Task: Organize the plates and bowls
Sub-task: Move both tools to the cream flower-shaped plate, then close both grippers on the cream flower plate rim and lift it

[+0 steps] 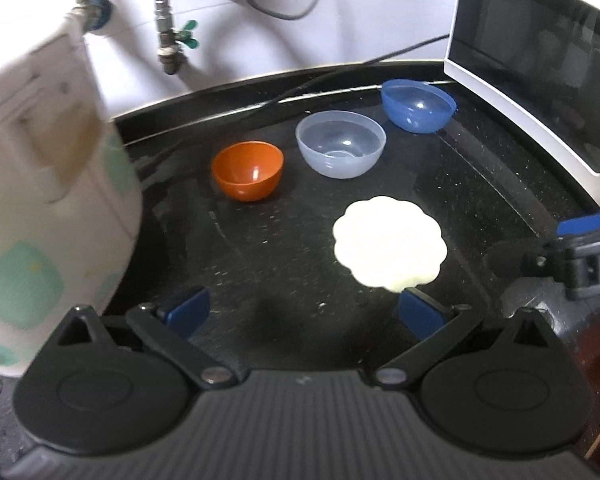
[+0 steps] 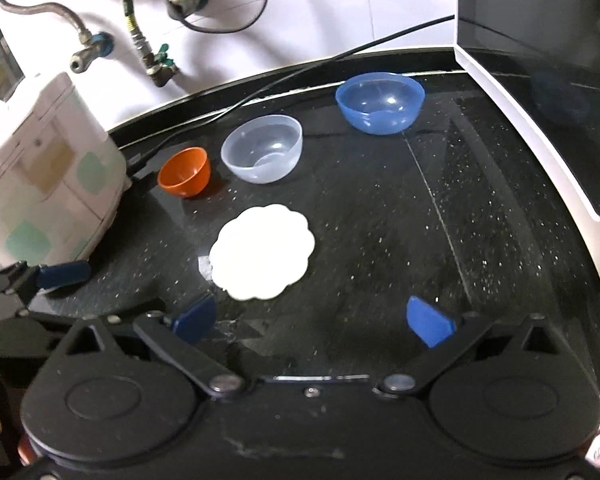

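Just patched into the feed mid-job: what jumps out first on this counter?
The bright white scalloped plate lies flat in the middle of the black counter. Behind it, three empty bowls run in a diagonal line: orange bowl, clear bowl, blue bowl nearest the microwave. Both hand-held grippers, left and right, are open and hold nothing.

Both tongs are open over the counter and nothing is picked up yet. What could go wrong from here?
1. The white plate lies flat on the dark counter, so the right tongs may slide off its low scalloped rim.
2. The orange bowl sits close to the cooker; the left tongs could bump it while reaching.
3. The clear bowl and blue bowl look light and may skid.
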### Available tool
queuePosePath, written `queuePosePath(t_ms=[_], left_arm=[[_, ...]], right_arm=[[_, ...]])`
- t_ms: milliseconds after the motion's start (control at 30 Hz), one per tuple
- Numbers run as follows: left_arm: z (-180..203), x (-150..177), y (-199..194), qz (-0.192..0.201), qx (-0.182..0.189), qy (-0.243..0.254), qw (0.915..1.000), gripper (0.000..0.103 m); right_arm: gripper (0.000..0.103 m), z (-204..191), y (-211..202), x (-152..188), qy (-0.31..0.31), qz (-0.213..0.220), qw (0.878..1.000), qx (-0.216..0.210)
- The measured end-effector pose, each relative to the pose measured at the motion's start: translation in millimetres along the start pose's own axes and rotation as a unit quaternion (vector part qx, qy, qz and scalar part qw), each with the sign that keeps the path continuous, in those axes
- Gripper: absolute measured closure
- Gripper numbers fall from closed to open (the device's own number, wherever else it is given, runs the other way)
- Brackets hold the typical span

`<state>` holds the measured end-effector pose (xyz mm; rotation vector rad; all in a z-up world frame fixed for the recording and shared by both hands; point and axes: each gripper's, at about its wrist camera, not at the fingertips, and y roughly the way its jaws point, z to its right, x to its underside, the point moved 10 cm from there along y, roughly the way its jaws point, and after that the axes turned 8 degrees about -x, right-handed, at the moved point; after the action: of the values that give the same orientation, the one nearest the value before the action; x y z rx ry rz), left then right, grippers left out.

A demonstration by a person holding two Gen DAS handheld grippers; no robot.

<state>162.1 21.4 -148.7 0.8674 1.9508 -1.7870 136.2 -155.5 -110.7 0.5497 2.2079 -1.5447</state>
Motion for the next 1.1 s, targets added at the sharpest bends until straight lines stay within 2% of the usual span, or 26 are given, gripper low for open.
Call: queuePosePath(t_ms=[133,200,367,667,867,967,1033,1100], left_arm=[[12,-4,15,-0.008,0.01,-0.001,0.9999,0.0],[15,-6,24,-0.013,0.012,-0.004,0.9998,0.0],[25,-9,40,-0.024,0.013,-0.005,0.9996,0.003],[37,-11,63,-0.045,0.029,-0.025,0.9983,0.017],[38,-14,66,-0.038,0.028,-0.034,0.9983,0.02],[41,-17,66,-0.035,0.034,-0.033,0.9982,0.026],[43,-18,66,-0.033,0.039,-0.032,0.9982,0.032],[45,-19,65,-0.031,0.041,-0.027,0.9983,0.037]], right_arm=[[0.006,7,21,-8,-0.004,-0.004,1.0,0.0],[0.012,11,30,-12,0.004,-0.008,1.0,-0.004],[0.019,17,52,-20,0.024,-0.018,0.999,-0.019],[0.03,16,79,-29,0.023,-0.032,0.998,-0.046],[0.042,14,85,-29,0.015,-0.036,0.998,-0.059],[0.045,10,87,-31,0.007,-0.036,0.997,-0.065],[0.05,7,89,-31,0.002,-0.036,0.997,-0.069],[0.063,4,91,-31,-0.003,-0.038,0.997,-0.074]])
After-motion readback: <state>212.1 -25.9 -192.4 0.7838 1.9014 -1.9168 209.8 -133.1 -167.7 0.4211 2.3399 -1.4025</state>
